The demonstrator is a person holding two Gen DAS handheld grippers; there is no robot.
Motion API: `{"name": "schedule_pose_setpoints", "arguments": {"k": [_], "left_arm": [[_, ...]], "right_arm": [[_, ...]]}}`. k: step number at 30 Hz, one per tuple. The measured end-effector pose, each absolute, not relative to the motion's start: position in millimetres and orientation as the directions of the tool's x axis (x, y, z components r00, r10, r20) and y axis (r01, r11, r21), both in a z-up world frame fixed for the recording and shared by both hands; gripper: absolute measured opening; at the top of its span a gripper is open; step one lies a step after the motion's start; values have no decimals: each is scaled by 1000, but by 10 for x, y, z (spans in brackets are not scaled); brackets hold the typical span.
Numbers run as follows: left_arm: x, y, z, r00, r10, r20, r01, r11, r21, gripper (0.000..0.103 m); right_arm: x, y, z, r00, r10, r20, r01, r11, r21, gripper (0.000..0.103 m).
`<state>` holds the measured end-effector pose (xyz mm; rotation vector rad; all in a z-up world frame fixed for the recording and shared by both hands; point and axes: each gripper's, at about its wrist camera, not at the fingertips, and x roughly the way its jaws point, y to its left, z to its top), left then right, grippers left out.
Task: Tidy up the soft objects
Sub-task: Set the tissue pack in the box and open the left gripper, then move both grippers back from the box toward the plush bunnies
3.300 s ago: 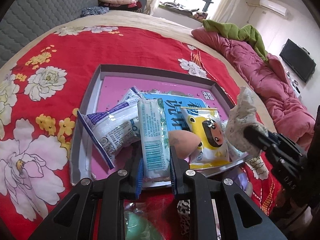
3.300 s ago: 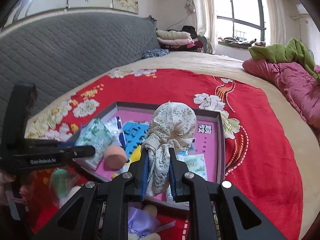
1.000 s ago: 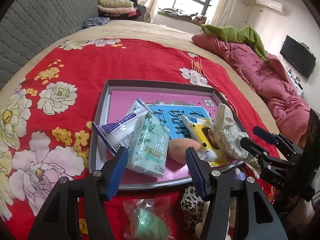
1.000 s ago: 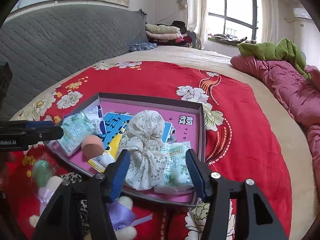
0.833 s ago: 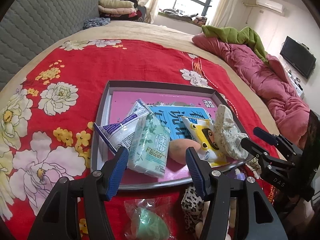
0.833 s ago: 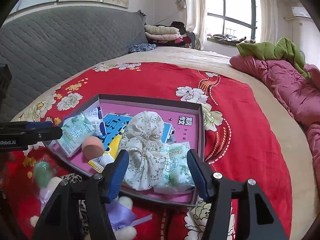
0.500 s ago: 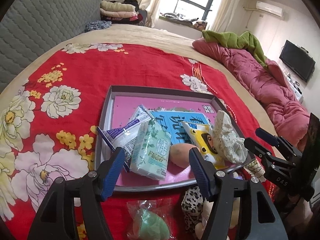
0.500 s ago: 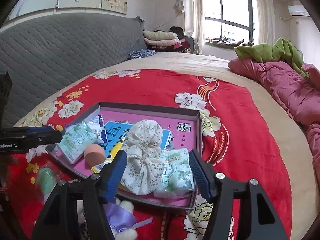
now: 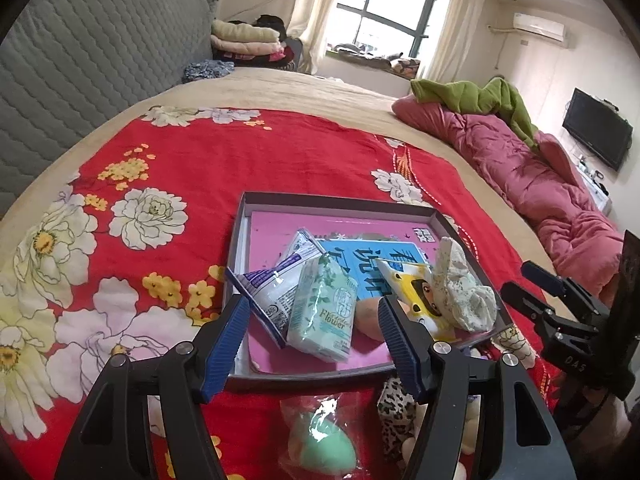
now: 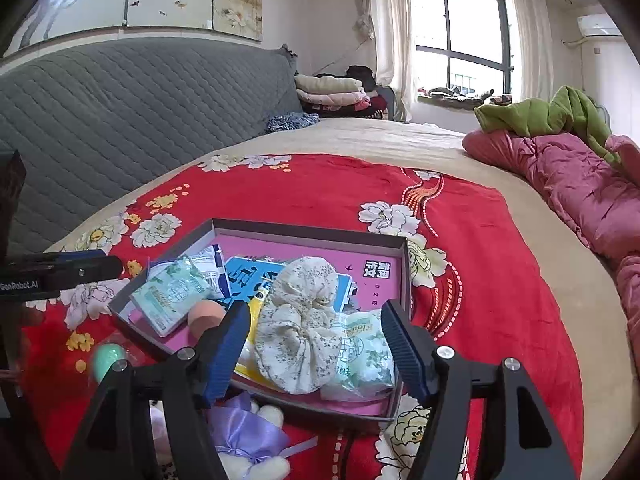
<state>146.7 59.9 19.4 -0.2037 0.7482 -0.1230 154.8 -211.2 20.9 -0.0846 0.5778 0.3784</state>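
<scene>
Red floral bedspread [image 9: 200,168]: both hand-held grippers [image 9: 312,332] [image 10: 312,340] empty, right opening wider; next, reaching below for green sponge [image 9: 326,446].

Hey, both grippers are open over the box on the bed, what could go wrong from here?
1. The tissue pack leans on other packets and may tip or slide if anything beside it gets nudged.
2. The floral cloth is heaped by the box's near wall; a bump could roll it out.
3. The green sponge is bagged in slick plastic, so pads might slip.
</scene>
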Motion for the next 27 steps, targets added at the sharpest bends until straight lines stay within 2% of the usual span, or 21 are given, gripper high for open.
{"name": "schedule_pose_setpoints", "arguments": {"k": [27], "left_arm": [[950,511,388,742,-176,-646,38,974,-222,69]], "right_arm": [[1156,-2218,421,795,334,-506,-347,935,72,69]]}}
